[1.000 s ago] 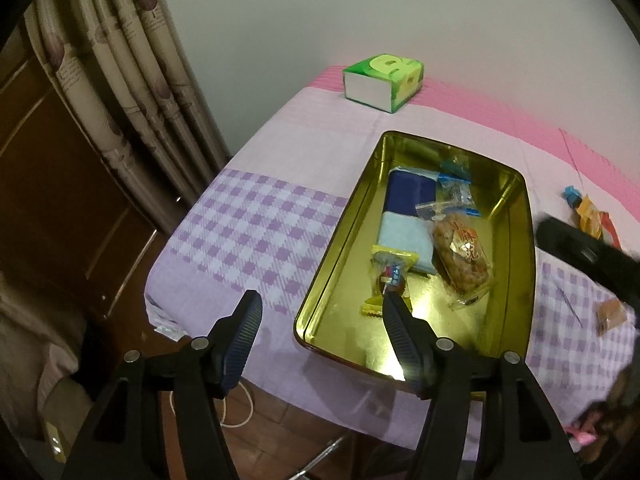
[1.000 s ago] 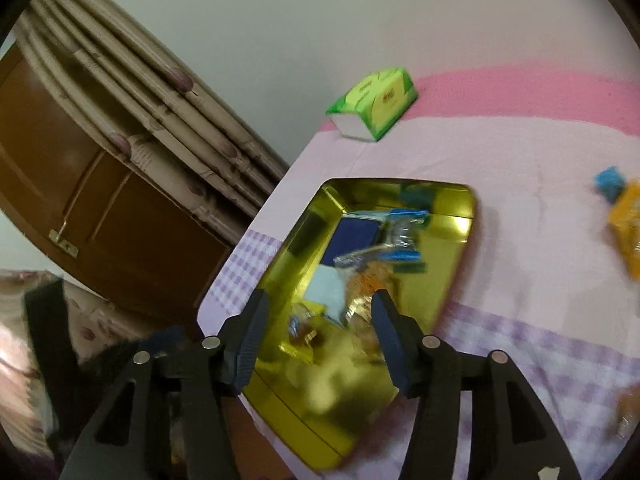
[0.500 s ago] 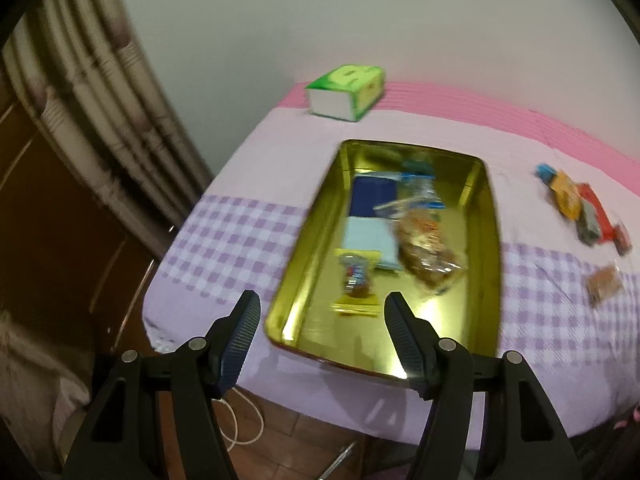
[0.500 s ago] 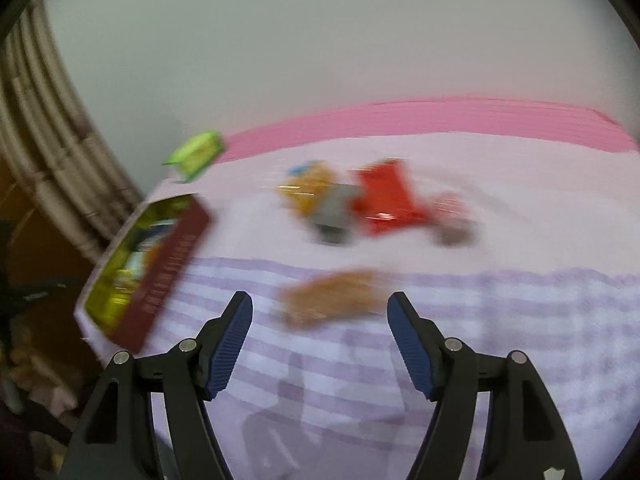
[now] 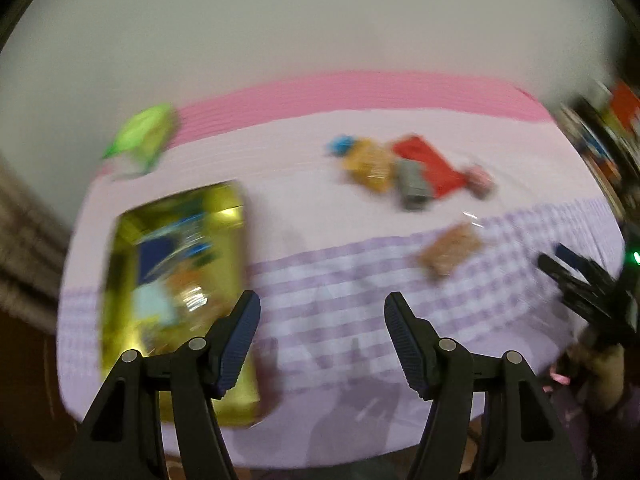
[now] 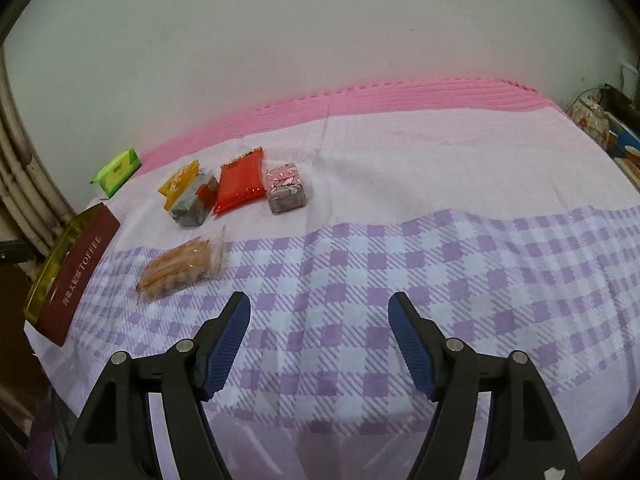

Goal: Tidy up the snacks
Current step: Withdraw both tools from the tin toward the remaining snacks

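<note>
From the left wrist camera, blurred by motion, we see the left gripper (image 5: 322,340) with its jaws released and standing apart, nothing between them and nothing touched. Its left finger (image 5: 239,340) overlaps in view the near right corner of the gold tin (image 5: 120,320), which lies on the left part of the tablecloth (image 5: 340,292), close to the cloth's left and near edges. Inside the tin we make out several packets, too smeared to tell apart. A green tissue pack (image 5: 140,136) sits beyond the tin by the pink border. A cluster of snacks (image 5: 404,168) lies toward the far right, and a clear biscuit packet (image 5: 450,252) sits alone nearer us. Bare checked cloth stretches between tin and packet. The right gripper (image 5: 580,284) shows at the right edge.

From the right wrist camera, sharp, we see the right gripper (image 6: 320,336) with jaws that have just been opening, wide apart and empty, above open purple check. The biscuit packet (image 6: 180,270) lies ahead to the left, well apart from the fingers. Beyond it sit a yellow packet (image 6: 180,184), a grey packet (image 6: 192,208), a red packet (image 6: 240,186) and a pink patterned box (image 6: 286,188), all touching or just beside one another. The tin (image 6: 44,280), its maroon side showing, sits at the left edge. The whole right half of the cloth is free.
</note>
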